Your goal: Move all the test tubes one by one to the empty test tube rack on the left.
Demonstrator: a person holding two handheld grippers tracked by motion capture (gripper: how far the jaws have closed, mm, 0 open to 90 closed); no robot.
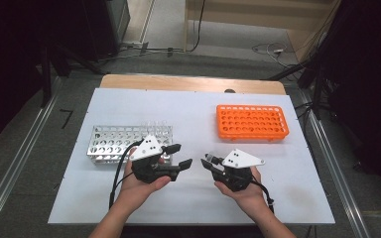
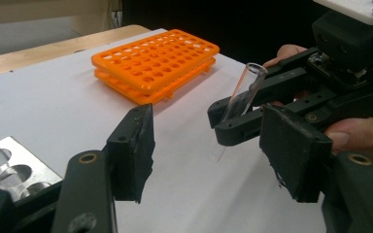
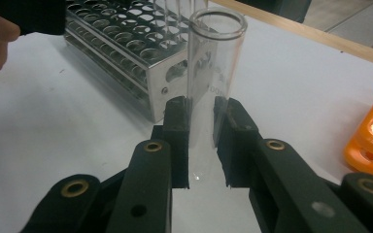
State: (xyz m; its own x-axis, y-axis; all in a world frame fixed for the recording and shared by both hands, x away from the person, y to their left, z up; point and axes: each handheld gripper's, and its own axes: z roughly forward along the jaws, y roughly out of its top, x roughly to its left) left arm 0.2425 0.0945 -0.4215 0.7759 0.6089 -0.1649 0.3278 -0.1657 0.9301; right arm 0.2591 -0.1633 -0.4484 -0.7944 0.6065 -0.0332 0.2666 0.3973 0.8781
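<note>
We hold a gripper in each hand over the near half of the white table (image 1: 79,198). Our right gripper (image 3: 201,136) is clenched on a clear glass test tube (image 3: 213,73): in the right gripper view both black fingers (image 3: 177,126) press on the tube's lower part from either side, and the tube stands up between them with its open mouth on top. In the left gripper view the same tube (image 2: 245,94) leans a little, its round rim above the right gripper (image 2: 233,121), with the white surface beneath it. In the high view the right gripper (image 1: 209,159) sits right of centre, near us, and points left toward the other gripper.

Our left gripper (image 1: 178,154) lies just left of it, pointing right. Its fingers (image 2: 136,145) stand apart with nothing between them but bare table; they grasp nothing. The two grippers are near each other without touching.

The metal tube rack (image 1: 124,140) stands on the left side of the table, just beyond our left hand (image 1: 141,186). In the right gripper view it (image 3: 141,53) rises behind the held tube, and a few more clear tubes (image 3: 175,7) stand in its far holes. The orange tube rack (image 1: 251,122) lies on the far right of the table, well apart from both grippers. In the left gripper view its (image 2: 155,63) holes look empty. Our right hand (image 1: 243,191) is wrapped under its gripper's body, the cable (image 1: 264,191) trailing back toward us.
</note>
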